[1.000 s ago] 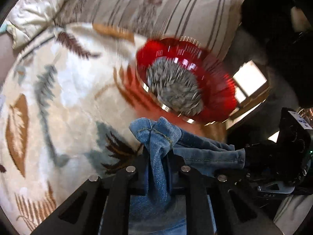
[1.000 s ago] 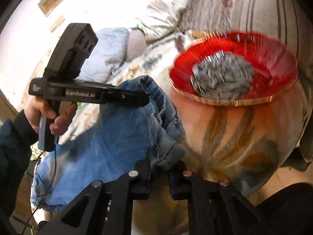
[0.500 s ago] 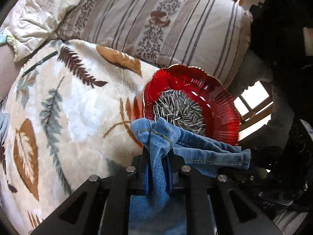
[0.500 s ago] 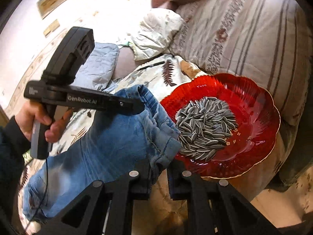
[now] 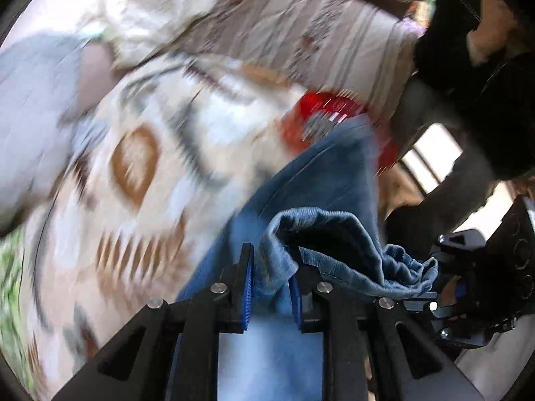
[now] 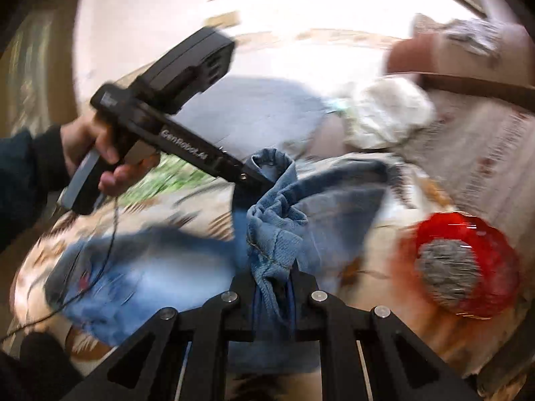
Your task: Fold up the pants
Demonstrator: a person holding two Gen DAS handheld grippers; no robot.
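— Pants [image 5: 321, 180]: one blue denim pair, two grippers, one red dish [image 6: 464, 267] of seeds.
— Changes?
— Denim now hangs higher off the leaf-print blanket [image 5: 140, 153]; the dish sits farther off.
— Grip?
— Left gripper [image 5: 271, 277] is easing open, hem between its pads. Right gripper [image 6: 272, 295] is clenched on bunched hem.
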